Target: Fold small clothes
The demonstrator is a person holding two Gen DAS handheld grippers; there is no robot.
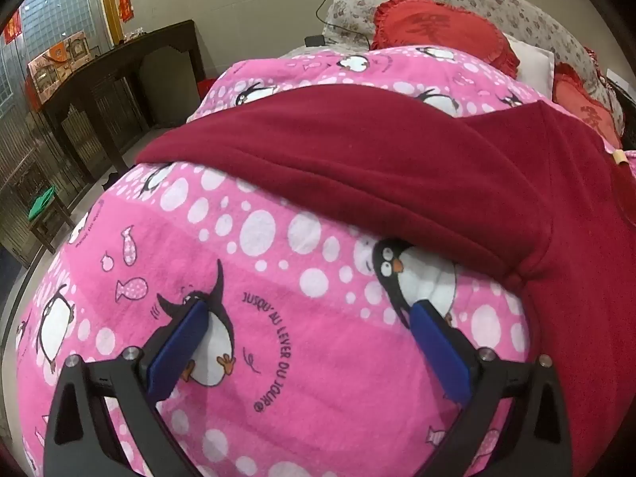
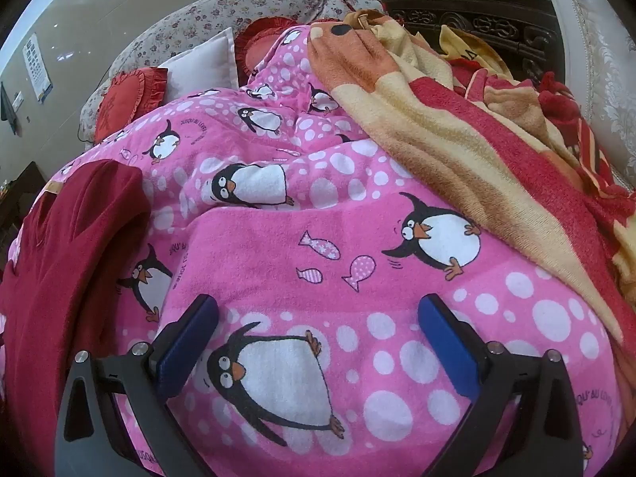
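A dark red garment (image 1: 397,167) lies spread on a pink penguin-print blanket (image 1: 278,318); its long sleeve stretches left across the bed and its body fills the right side. My left gripper (image 1: 310,310) hovers open over the blanket just in front of the sleeve's near hem, with only blanket between its blue pads. In the right wrist view the same red garment (image 2: 71,246) lies at the left edge. My right gripper (image 2: 318,306) is open above bare pink blanket (image 2: 357,278), to the right of the garment and apart from it.
An orange, cream and red striped blanket (image 2: 457,139) is heaped at the right of the bed. Red heart cushions (image 1: 437,31), a white pillow (image 2: 202,63) and floral pillows (image 2: 222,12) lie at the head. A dark wooden console (image 1: 119,79) stands left of the bed.
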